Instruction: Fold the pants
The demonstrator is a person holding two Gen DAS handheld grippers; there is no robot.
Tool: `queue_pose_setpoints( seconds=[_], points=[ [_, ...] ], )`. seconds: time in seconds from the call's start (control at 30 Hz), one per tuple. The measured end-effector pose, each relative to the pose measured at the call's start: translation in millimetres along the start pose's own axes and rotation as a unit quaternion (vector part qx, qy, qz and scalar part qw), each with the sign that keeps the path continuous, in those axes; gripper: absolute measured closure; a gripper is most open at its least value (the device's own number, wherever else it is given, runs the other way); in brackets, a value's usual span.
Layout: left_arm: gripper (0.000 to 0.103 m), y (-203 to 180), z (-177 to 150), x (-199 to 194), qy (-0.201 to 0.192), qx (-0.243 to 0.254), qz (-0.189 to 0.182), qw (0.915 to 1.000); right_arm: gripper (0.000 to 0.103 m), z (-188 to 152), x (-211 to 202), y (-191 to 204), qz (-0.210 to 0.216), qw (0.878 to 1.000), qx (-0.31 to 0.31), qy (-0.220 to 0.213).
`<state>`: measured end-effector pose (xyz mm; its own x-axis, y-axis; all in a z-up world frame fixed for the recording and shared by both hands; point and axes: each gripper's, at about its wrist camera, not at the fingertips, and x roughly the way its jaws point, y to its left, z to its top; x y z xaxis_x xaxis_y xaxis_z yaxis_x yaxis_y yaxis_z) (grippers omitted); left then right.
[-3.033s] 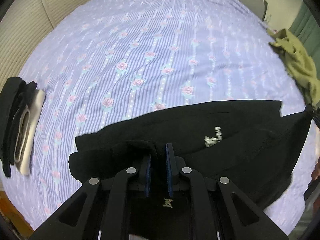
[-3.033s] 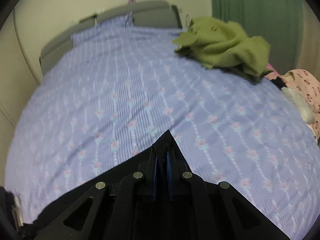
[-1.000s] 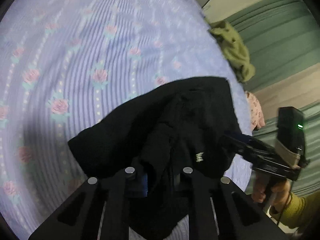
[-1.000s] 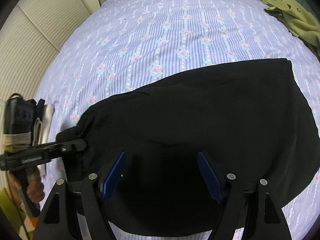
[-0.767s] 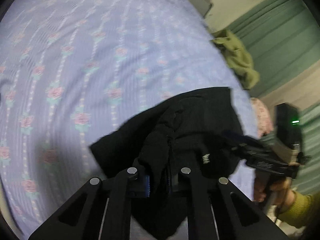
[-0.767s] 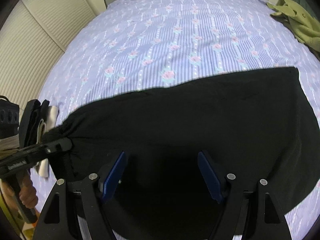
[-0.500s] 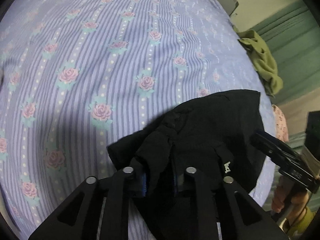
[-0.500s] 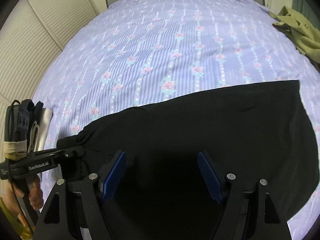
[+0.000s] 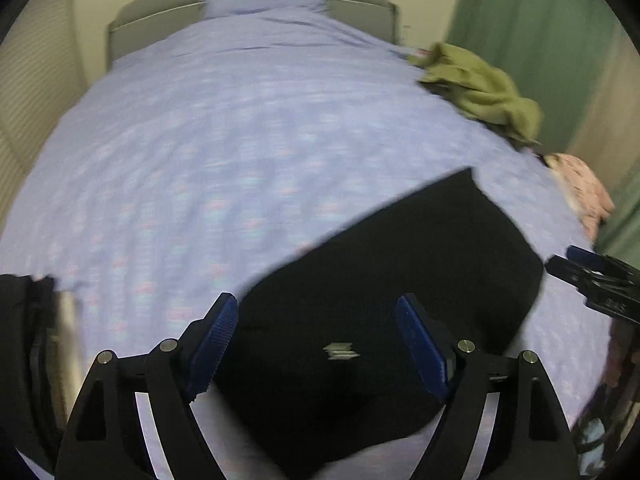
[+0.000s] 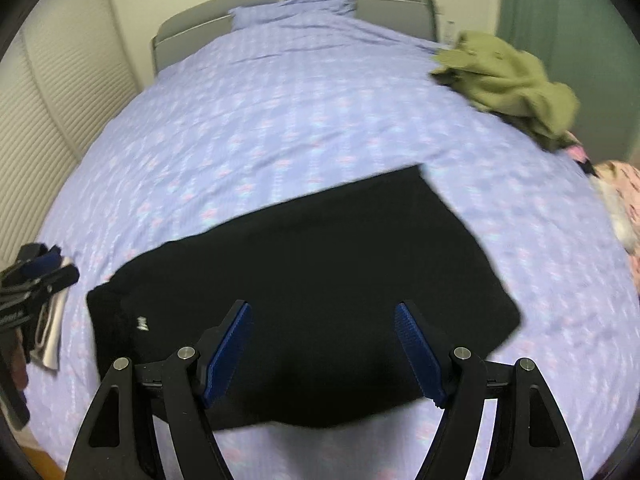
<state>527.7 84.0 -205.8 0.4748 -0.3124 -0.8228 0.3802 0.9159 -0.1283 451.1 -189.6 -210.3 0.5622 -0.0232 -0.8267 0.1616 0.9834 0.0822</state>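
Observation:
The black pants (image 10: 304,264) lie folded flat on the lilac flowered bedspread (image 10: 280,100), a small white logo near their left end. They also show in the left wrist view (image 9: 400,280). My left gripper (image 9: 320,344) is open and empty, above the pants' near left part. My right gripper (image 10: 324,348) is open and empty, above their near edge. The left gripper's tip shows at the left edge of the right wrist view (image 10: 36,276), and the right gripper's tip at the right edge of the left wrist view (image 9: 592,276).
A crumpled olive green garment (image 10: 508,80) lies at the far right of the bed. A pink patterned cloth (image 10: 624,184) sits at the right edge. A folded black and white stack (image 9: 36,344) lies at the left edge. Grey headboard (image 10: 320,4) at the far end.
My left gripper has let go of the bunched pants and opened. Both grippers have drawn back and levelled. The pants now lie flat on the bed.

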Motion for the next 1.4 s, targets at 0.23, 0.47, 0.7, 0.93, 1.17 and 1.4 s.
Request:
queue_pose_setpoints(
  seconds=[0.23,0.47,0.7,0.93,1.17,1.4],
  points=[
    [0.022,-114,-21,35,0.023,0.021,-0.01,0.9995,0.029,-22,2,-125,-0.029,0.994,0.099,0.025],
    [0.031,-222,-66,43,0.006,0.181,0.008,0.9835,0.032,-57,21,-174,-0.019,0.993,0.097,0.068],
    [0.066,-293,-87,91,0.024,0.325,0.014,0.9453,0.05,-96,31,-170,0.032,0.991,0.053,0.115],
    [0.084,-318,-101,134,0.04,0.434,0.049,0.8984,0.053,-119,39,-178,0.063,0.987,0.063,0.136],
    [0.099,-293,-41,133,0.093,0.303,-0.05,0.9472,0.065,-114,40,-186,0.083,0.986,0.065,0.127],
    [0.099,-211,33,156,0.138,0.099,-0.153,0.9736,0.065,-76,49,-171,0.165,0.979,0.076,0.092]
  ],
)
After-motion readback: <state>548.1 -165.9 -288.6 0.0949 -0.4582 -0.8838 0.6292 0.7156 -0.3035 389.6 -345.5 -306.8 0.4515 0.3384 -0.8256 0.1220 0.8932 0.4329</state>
